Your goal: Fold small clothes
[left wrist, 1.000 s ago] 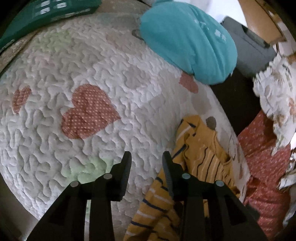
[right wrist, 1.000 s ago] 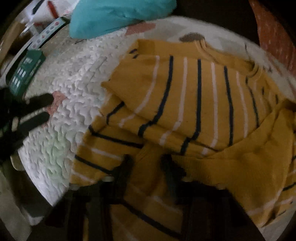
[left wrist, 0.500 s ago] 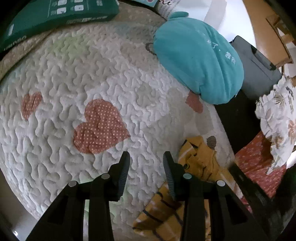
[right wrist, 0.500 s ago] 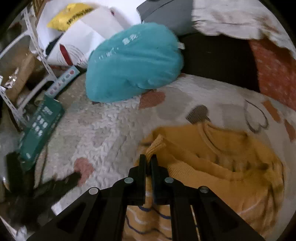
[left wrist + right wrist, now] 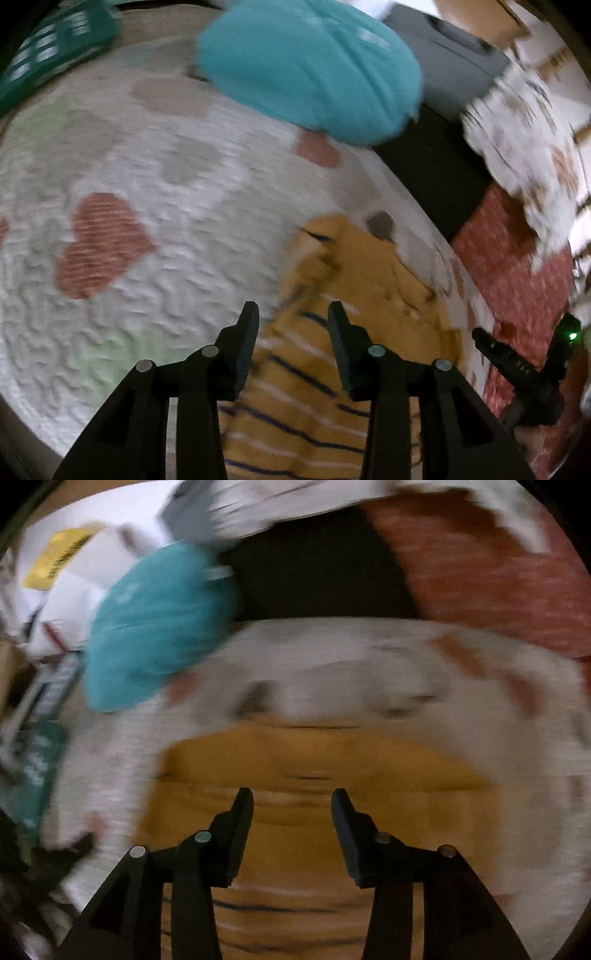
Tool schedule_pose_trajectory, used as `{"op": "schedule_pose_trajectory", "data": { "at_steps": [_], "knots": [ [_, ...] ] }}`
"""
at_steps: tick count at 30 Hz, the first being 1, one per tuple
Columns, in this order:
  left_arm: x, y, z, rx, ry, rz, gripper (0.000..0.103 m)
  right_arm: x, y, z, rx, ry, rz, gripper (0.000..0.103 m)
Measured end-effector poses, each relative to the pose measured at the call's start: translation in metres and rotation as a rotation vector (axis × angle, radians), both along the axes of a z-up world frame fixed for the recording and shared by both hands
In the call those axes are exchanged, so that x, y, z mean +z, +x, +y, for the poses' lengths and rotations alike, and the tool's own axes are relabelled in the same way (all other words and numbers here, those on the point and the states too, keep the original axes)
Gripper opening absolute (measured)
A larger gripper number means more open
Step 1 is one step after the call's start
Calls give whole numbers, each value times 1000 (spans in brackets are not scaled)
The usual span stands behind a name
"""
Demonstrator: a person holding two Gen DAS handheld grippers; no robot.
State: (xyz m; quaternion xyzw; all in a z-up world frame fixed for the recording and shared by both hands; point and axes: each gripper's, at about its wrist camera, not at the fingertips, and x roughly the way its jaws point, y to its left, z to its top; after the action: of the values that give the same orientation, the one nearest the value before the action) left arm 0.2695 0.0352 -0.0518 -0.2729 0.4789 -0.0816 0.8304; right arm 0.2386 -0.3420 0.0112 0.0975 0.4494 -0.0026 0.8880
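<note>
A mustard-yellow striped small top (image 5: 362,295) lies on the white quilted mat with red hearts (image 5: 147,177). It also shows blurred in the right wrist view (image 5: 317,768). My left gripper (image 5: 293,319) is open and empty, hovering over the top's striped lower part. My right gripper (image 5: 291,801) is open and empty above the top; it shows in the left wrist view (image 5: 517,365) at the right edge. Both views are motion-blurred.
A teal cushion (image 5: 310,62) rests at the mat's far edge. A green box (image 5: 55,48) lies at far left. Red dotted fabric (image 5: 517,280) and floral white fabric (image 5: 528,129) lie to the right. A grey case (image 5: 454,62) sits behind.
My right gripper was shut on a fold of the yellow top half a second ago; now it is open and the top lies flatter. My left gripper has moved right over the top.
</note>
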Motion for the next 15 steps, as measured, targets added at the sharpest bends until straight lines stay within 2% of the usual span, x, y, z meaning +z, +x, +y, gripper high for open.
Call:
{"op": "schedule_pose_trajectory", "data": {
  "at_steps": [4,9,10,11,12,15],
  "knots": [
    [-14,14,-36,-65,34,55,41,-25,-22,-35,-32,-47,72,52],
    [-43,26,-48,-20,106,172,41,-61,-10,-34,-43,-63,120,52],
    [-44,27,-49,-13,107,177,41,-67,-4,-37,-44,-72,137,46],
    [-44,28,-49,-11,112,178,41,-70,0,-39,-43,-62,142,10],
    [-44,29,-51,-14,127,179,41,-72,3,-42,-50,-35,148,5],
    [-45,33,-56,-28,181,183,41,-64,7,-64,-137,34,105,4]
  ]
}}
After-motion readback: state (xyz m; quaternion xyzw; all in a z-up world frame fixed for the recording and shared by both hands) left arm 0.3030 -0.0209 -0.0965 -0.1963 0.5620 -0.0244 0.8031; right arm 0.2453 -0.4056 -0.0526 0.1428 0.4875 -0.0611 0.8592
